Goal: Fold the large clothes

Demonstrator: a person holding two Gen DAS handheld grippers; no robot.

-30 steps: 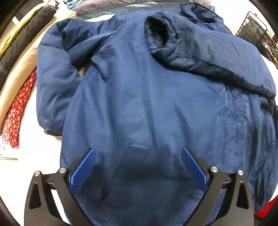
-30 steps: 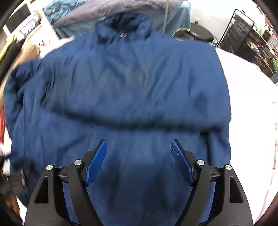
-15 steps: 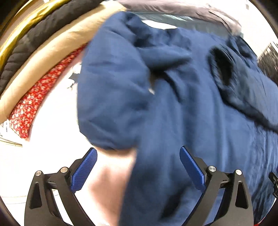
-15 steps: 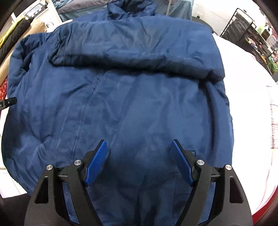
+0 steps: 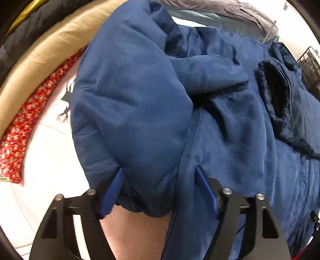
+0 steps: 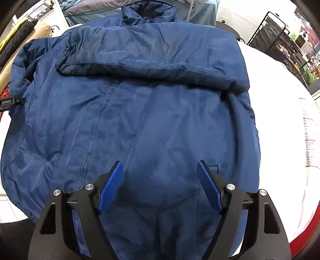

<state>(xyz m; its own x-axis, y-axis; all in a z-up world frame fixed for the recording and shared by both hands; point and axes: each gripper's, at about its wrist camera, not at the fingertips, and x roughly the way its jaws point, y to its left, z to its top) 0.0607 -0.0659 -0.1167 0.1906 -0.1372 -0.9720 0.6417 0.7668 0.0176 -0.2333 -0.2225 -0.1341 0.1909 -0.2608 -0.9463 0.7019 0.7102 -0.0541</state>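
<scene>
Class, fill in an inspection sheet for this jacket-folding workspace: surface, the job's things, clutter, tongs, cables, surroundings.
Surface: white tabletop, red at its near edge.
Job's things: navy padded jacket lying spread out; right sleeve folded across the chest; left sleeve bunched at the side.
Clutter: red floral cloth, beige garment, grey-teal garments beyond the collar.
Tongs: left tongs closing, left sleeve's cuff between the pads; right tongs open above the hem, holding nothing.
Cables: nothing seen.
Surroundings: black wire rack holding goods at the right.
</scene>
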